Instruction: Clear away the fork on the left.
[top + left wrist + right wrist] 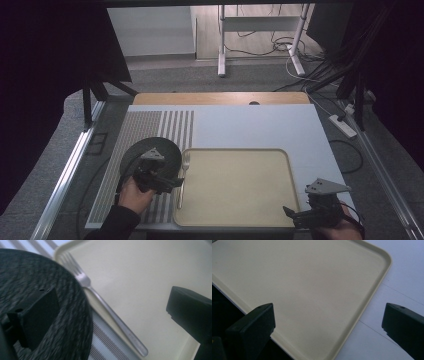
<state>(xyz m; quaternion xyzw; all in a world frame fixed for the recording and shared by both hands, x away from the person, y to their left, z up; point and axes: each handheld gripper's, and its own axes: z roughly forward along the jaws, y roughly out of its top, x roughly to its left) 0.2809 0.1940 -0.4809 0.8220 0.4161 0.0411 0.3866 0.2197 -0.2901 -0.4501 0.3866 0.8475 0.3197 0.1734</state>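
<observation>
Nearest the high camera, the person's two hands came in from the bottom edge, each carrying a tool. Largest of all was the table (pixel 260 125), with a striped mat (pixel 150 125) along its left side. On it lay a beige tray (pixel 235 187), wide and bare but for a fork (pixel 183 181) resting along its left rim, tines pointing away from the person and the handle end crossing the rim toward the mat. Just left of the tray sat a dark round plate (pixel 162 150), its edge close beside the fork. The left tool (pixel 167 182) hovered over the plate's near edge, its jaws spread wide with nothing between them, the fork lying free. The right tool (pixel 300 215) hung at the tray's near right corner, its jaws likewise apart and holding nothing.
</observation>
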